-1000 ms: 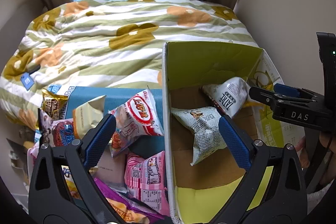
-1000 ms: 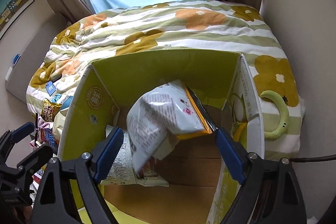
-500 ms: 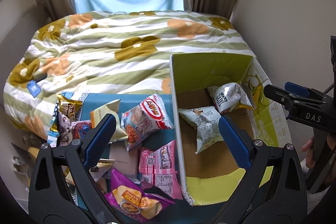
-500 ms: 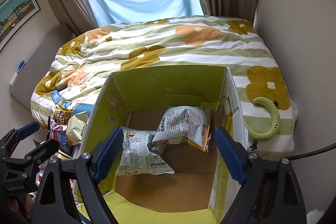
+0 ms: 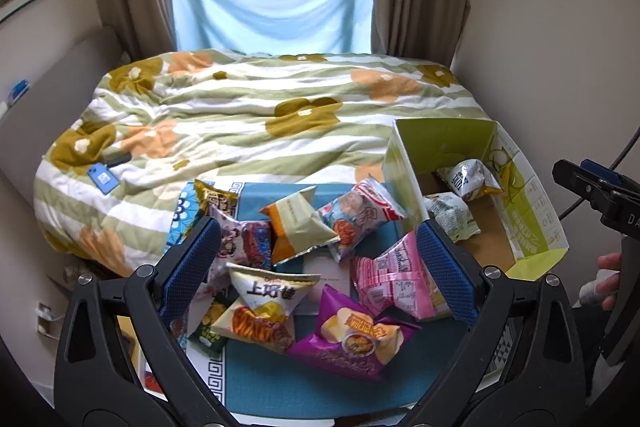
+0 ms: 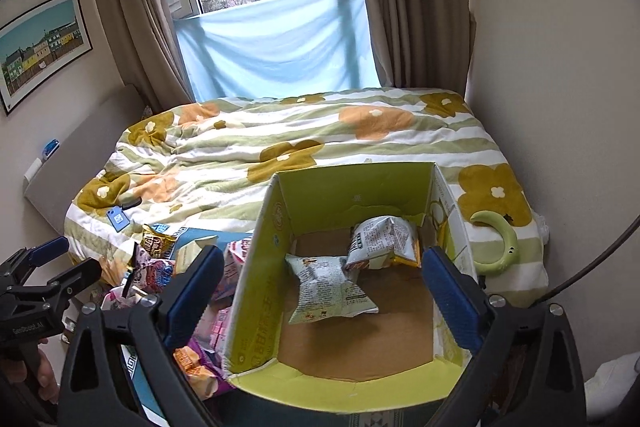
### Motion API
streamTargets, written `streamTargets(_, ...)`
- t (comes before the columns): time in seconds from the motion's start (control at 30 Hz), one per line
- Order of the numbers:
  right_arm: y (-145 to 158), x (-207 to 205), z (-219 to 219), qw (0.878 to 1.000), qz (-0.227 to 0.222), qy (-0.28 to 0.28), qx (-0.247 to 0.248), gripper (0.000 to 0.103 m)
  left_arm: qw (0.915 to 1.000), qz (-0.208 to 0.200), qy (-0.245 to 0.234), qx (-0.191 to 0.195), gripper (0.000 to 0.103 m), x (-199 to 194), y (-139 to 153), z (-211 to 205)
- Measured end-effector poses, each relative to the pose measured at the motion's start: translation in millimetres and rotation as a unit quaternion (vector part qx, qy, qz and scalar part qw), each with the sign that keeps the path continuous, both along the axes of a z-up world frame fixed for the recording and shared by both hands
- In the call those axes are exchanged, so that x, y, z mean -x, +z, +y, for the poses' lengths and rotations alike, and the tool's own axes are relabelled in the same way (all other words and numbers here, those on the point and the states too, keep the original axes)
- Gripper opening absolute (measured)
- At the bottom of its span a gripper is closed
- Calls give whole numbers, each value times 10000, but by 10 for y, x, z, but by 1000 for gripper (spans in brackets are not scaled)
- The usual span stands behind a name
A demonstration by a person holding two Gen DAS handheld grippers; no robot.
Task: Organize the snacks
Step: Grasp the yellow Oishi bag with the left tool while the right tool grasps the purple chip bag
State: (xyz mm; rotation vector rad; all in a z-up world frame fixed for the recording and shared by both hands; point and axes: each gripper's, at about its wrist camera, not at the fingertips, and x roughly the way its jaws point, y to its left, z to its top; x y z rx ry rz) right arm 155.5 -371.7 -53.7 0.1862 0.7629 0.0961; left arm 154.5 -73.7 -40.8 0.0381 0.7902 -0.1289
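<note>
An open green cardboard box (image 6: 260, 267) stands at the foot of the bed, also in the left wrist view (image 5: 532, 203). Two pale snack bags (image 6: 326, 287) (image 6: 380, 241) lie inside it. Several loose snack bags lie on a blue mat (image 5: 280, 379) left of the box, among them a purple chip bag (image 5: 352, 339), a pink bag (image 5: 396, 279) and a white-and-yellow bag (image 5: 264, 307). My left gripper (image 5: 318, 267) is open and empty above the pile. My right gripper (image 6: 320, 291) is open and empty above the box.
A bed with a flowered striped duvet (image 5: 260, 115) fills the space behind. A green crescent toy (image 6: 498, 239) lies right of the box. A blue card (image 5: 103, 179) lies on the duvet at left. Walls stand close on both sides.
The bag that was between my right gripper's fingers now lies in the box. Both grippers have pulled up and back, so more of the room shows.
</note>
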Motion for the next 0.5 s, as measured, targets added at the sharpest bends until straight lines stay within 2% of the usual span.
streamTargets(0.3, 14, 464, 565, 9998, -161, 109, -58, 99, 9993, 321, 80, 161, 98, 281, -204, 793)
streamTargets(0.4, -92, 570, 790, 10000, 20, 32, 59, 99, 9991, 388, -36, 195, 98, 344, -346, 950)
streamTargets(0.5, -240, 692, 956, 9997, 183, -119, -109, 99, 9981, 497, -257, 250, 98, 368, -522, 1072)
